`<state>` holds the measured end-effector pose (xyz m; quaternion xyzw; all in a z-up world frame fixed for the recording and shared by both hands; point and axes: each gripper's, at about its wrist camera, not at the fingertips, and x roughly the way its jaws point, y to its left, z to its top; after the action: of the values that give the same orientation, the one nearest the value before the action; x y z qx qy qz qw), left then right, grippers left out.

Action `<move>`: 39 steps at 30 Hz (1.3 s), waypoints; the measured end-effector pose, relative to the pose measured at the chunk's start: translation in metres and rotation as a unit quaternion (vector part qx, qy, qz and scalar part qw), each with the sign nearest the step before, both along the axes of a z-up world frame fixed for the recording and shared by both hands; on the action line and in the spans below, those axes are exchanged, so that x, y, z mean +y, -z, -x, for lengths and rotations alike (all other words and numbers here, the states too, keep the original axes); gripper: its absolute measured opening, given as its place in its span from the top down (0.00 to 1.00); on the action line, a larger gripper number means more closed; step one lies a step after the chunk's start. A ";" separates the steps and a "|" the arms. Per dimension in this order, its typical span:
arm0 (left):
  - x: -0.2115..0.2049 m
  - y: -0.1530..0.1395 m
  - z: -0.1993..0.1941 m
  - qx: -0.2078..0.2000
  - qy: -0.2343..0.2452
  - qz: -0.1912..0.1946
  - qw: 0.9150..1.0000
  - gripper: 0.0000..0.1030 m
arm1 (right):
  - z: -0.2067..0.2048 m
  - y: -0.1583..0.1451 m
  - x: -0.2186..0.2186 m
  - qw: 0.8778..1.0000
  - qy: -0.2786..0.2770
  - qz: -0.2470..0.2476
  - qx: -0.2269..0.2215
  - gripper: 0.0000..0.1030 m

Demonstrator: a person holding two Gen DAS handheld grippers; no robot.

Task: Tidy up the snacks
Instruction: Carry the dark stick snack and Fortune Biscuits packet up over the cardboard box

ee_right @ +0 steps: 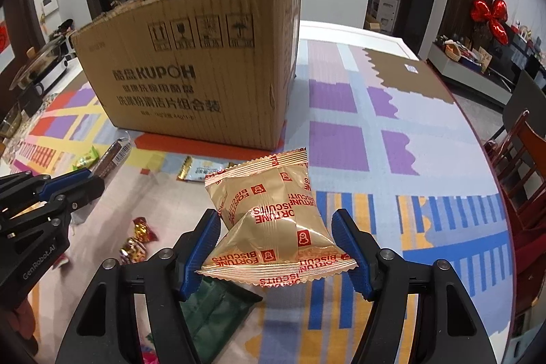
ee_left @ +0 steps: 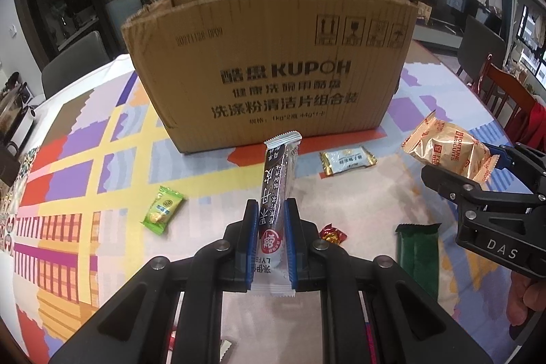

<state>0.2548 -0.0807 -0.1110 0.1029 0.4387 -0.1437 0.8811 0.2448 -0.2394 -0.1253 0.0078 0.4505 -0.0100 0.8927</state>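
Left wrist view, nearest: left gripper (ee_left: 271, 237) clamped on a long dark-and-white snack bar (ee_left: 277, 193), which stands up between the blue pads, clear of the surface (ee_left: 218, 193).
Right wrist view, nearest: right gripper (ee_right: 277, 249) closed across a gold Fortune Biscuits pack (ee_right: 273, 220), its puffy sides pressed by both pads, likewise off the surface.
Loose snacks, near part of the surface: dark green packet (ee_left: 418, 256) beneath the right gripper; red-and-gold candy (ee_left: 331, 234) just beside the left gripper; green-and-yellow packet (ee_left: 163, 208) toward the left edge.
Loose snack, farther: white-and-gold packet (ee_left: 348, 161) near the foot of the box.
Destination, middle of the surface: open cardboard box (ee_left: 273, 70), tall-walled, top edge ragged; contents hidden from both views.
Step in hand (judgement): both held snacks appear bound for the box, whose rim stands above them.
Risk, bar: held low on its length, so the free upper end may catch the box wall and pivot out of the pads.
Risk, biscuit pack: slick film over an air cushion; a squeeze may crush the contents, a slack hold may let it slip.
Risk, grippers: close side by side; converging over one opening invites a collision.
Risk, box: a knock on the tall wall could shove it across the cloth.
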 end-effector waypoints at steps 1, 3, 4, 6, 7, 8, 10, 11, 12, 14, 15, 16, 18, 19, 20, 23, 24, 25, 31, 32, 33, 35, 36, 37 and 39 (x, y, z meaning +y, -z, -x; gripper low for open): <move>0.000 -0.004 0.001 -0.003 0.000 0.001 1.000 0.85 | 0.001 -0.002 0.001 1.000 -0.001 0.000 -0.002 0.33; 0.001 -0.009 0.003 -0.007 0.000 0.003 1.000 0.85 | 0.002 -0.009 0.002 1.000 -0.001 0.001 -0.008 0.33; 0.002 -0.013 0.003 -0.010 -0.001 0.004 1.000 0.84 | 0.002 -0.012 0.002 1.000 -0.002 0.001 -0.011 0.33; 0.003 -0.020 0.004 -0.016 -0.001 0.006 1.000 0.84 | 0.002 -0.019 0.003 1.000 -0.003 0.002 -0.017 0.33; 0.003 -0.024 0.004 -0.018 -0.002 0.007 1.000 0.85 | 0.003 -0.023 0.003 1.000 -0.003 0.003 -0.021 0.33; 0.003 -0.027 0.004 -0.020 -0.002 0.009 1.000 0.84 | 0.004 -0.027 0.004 1.000 -0.003 0.003 -0.024 0.33; 0.004 -0.033 0.005 -0.025 -0.002 0.010 1.000 0.84 | 0.004 -0.032 0.005 1.000 -0.004 0.004 -0.028 0.33; 0.004 -0.037 0.006 -0.027 -0.002 0.010 1.000 0.84 | 0.004 -0.036 0.005 0.999 -0.005 0.004 -0.031 0.33; 0.004 -0.039 0.007 -0.029 -0.002 0.010 1.000 0.84 | 0.004 -0.039 0.005 0.999 -0.005 0.004 -0.034 0.33; 0.005 -0.046 0.007 -0.034 -0.003 0.013 0.999 0.84 | 0.005 -0.045 0.006 0.999 -0.005 0.003 -0.040 0.33; 0.006 -0.049 0.007 -0.036 -0.003 0.014 0.999 0.84 | 0.005 -0.049 0.006 0.999 -0.006 0.003 -0.043 0.33; 0.006 -0.053 0.007 -0.039 -0.004 0.016 0.999 0.84 | 0.005 -0.052 0.007 0.999 -0.007 0.003 -0.046 0.33; 0.007 -0.061 0.007 -0.046 -0.005 0.019 0.999 0.84 | 0.005 -0.058 0.008 0.999 -0.009 0.004 -0.052 0.33; 0.007 -0.064 0.007 -0.048 -0.005 0.020 0.999 0.84 | 0.005 -0.061 0.008 0.998 -0.010 0.004 -0.054 0.33; 0.008 -0.067 0.007 -0.050 -0.005 0.021 0.999 0.84 | 0.005 -0.064 0.009 0.998 -0.010 0.005 -0.057 0.33; 0.009 -0.076 0.007 -0.057 -0.004 0.022 0.998 0.84 | 0.004 -0.075 0.011 0.998 -0.013 0.005 -0.066 0.33; 0.009 -0.078 0.007 -0.059 -0.004 0.023 0.998 0.84 | 0.005 -0.078 0.012 0.997 -0.013 0.005 -0.069 0.33; 0.010 -0.082 0.006 -0.061 -0.005 0.025 0.998 0.84 | 0.004 -0.081 0.013 0.997 -0.013 0.005 -0.072 0.33; 0.012 -0.097 0.002 -0.072 -0.004 0.030 0.997 0.84 | 0.001 -0.096 0.014 0.996 -0.016 0.005 -0.086 0.33; 0.012 -0.099 0.001 -0.073 -0.004 0.030 0.997 0.84 | 0.001 -0.099 0.015 0.996 -0.017 0.004 -0.089 0.33; 0.011 -0.101 0.000 -0.075 -0.004 0.030 0.997 0.84 | 0.001 -0.101 0.015 0.996 -0.017 0.004 -0.091 0.33; 0.011 -0.106 -0.004 -0.078 -0.004 0.032 0.996 0.84 | -0.001 -0.106 0.015 0.995 -0.018 0.004 -0.096 0.33; 0.011 -0.108 -0.005 -0.080 -0.004 0.032 0.996 0.84 | -0.001 -0.107 0.015 0.995 -0.019 0.004 -0.097 0.33; 0.011 -0.109 -0.007 -0.082 -0.004 0.032 0.996 0.84 | -0.003 -0.108 0.015 0.995 -0.019 0.004 -0.098 0.33; 0.011 -0.113 -0.010 -0.084 -0.004 0.033 0.996 0.84 | -0.006 -0.112 0.015 0.995 -0.019 0.005 -0.101 0.33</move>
<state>0.2647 -0.0700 0.0019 0.0834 0.3586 -0.1455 0.9183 0.2503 -0.2245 -0.0133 -0.0039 0.3583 0.0055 0.9336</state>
